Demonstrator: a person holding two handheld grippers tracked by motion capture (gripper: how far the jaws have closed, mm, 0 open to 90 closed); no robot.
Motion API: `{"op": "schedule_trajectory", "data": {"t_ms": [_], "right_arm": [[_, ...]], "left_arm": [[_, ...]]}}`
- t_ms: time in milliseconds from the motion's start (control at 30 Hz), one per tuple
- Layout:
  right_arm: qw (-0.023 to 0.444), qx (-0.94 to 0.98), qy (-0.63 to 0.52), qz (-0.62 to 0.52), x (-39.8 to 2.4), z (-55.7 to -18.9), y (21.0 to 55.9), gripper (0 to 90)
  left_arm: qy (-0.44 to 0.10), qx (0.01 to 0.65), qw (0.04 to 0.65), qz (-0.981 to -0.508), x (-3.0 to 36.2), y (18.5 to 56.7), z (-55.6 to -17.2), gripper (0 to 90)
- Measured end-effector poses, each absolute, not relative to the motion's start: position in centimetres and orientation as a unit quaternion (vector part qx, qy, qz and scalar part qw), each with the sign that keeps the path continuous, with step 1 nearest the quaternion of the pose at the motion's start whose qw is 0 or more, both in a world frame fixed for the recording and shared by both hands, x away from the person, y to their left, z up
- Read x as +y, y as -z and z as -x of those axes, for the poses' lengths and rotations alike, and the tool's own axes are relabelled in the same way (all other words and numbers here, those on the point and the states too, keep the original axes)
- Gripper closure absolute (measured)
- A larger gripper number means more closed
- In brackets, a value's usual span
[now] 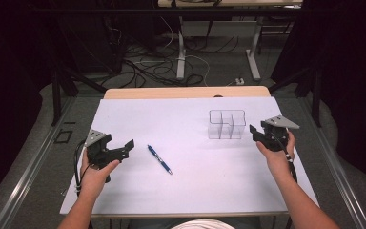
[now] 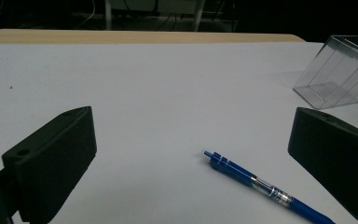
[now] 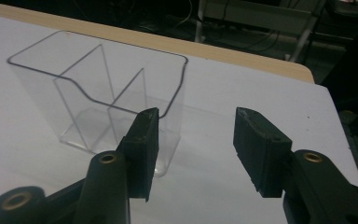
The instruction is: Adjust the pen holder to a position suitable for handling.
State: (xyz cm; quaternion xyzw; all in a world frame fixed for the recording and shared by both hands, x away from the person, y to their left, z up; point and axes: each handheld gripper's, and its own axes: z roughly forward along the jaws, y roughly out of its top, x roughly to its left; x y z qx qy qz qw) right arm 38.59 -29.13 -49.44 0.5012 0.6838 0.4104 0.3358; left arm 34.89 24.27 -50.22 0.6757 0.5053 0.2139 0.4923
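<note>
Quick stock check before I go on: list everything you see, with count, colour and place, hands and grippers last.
pen: one, blue, lying on the sheet left of centre, tip toward the far side
organiser: one, clear plastic with compartments, upright on the sheet right of centre, nothing in it
sheet: one, white, covering the table
table: one, pale wood edge at the far side
left gripper: one, black, open, just left of the pen
right gripper: one, black, open, just right of the organiser
</note>
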Motion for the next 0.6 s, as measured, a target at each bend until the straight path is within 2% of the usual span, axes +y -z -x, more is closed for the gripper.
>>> {"op": "schedule_trajectory", "data": {"t_ms": [167,200,300,467,533,567,600], "right_arm": [[0.319,0.677,-0.402,-0.527,-29.9,-39.9,49.3,57.0],[0.304,0.672,-0.406,-0.54,-30.2,-40.7,49.3,63.1],[0.294,0.668,-0.417,-0.543,-30.3,-41.5,49.3,71.4],[0.295,0.674,-0.406,-0.542,-30.4,-43.3,50.4,82.8],[0.297,0.676,-0.402,-0.541,-30.3,-43.6,50.6,84.7],[0.299,0.679,-0.399,-0.539,-30.2,-44.2,51.0,89.2],[0.299,0.679,-0.399,-0.539,-30.2,-44.2,51.0,89.2]], "left_arm": [[-0.223,0.504,0.493,-0.673,24.4,50.2,-34.6,1.8],[-0.223,0.505,0.493,-0.673,24.5,50.2,-34.5,1.8],[-0.226,0.51,0.493,-0.667,24.8,50.1,-34.4,1.8],[-0.225,0.516,0.493,-0.664,25.3,50.4,-34.5,2.6],[-0.223,0.518,0.493,-0.662,25.4,50.4,-34.4,2.8],[-0.223,0.519,0.494,-0.661,25.5,50.4,-34.3,3.0],[-0.223,0.521,0.493,-0.66,25.5,50.4,-34.3,3.0]]}}
